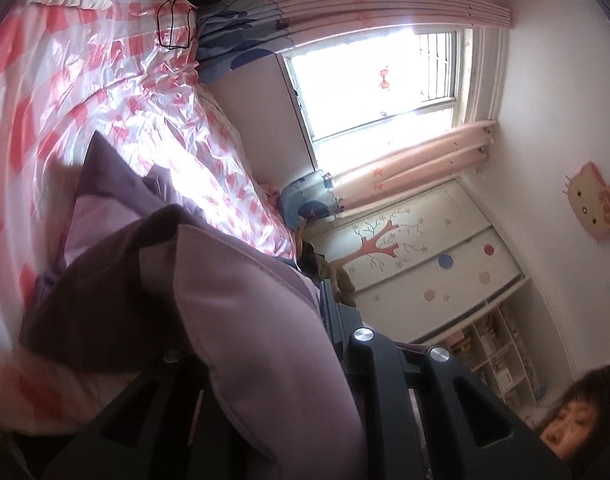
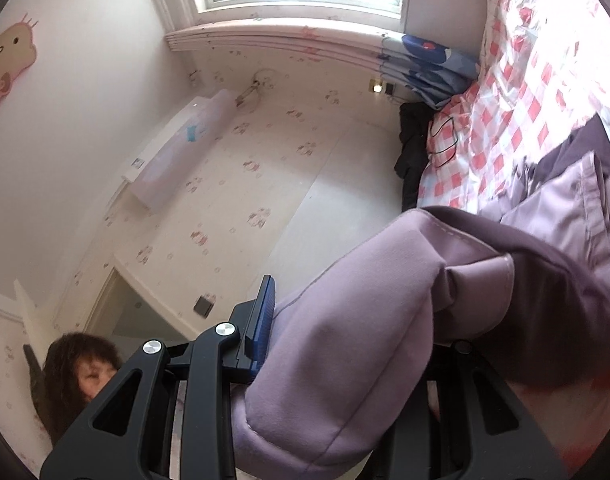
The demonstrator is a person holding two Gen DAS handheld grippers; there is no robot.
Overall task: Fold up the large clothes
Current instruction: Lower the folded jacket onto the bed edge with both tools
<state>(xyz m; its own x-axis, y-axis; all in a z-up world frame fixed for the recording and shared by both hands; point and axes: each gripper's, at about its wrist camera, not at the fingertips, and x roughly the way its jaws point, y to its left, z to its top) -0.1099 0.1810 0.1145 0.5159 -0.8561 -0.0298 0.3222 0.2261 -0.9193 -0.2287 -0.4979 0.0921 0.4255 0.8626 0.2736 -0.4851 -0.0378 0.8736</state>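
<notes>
Purple garment (image 1: pixel 233 300), lifted over the bed (image 1: pixel 85 92), is clamped by the left hand-held gripper (image 1: pixel 265 360) and right hand-held gripper (image 2: pixel 345 344); its far end trails on the checked cover; folds hide one finger of each.

Child's bedroom in a home; bed (image 1: pixel 117 92) w/ pink-check cover; window (image 1: pixel 369 80) w/ pink curtains (image 1: pixel 417 160); cartoon-cat wall plaque (image 1: pixel 593 208); wardrobe (image 1: pixel 425 248) w/ tree decal; bookshelf (image 1: pixel 493 352).
</notes>
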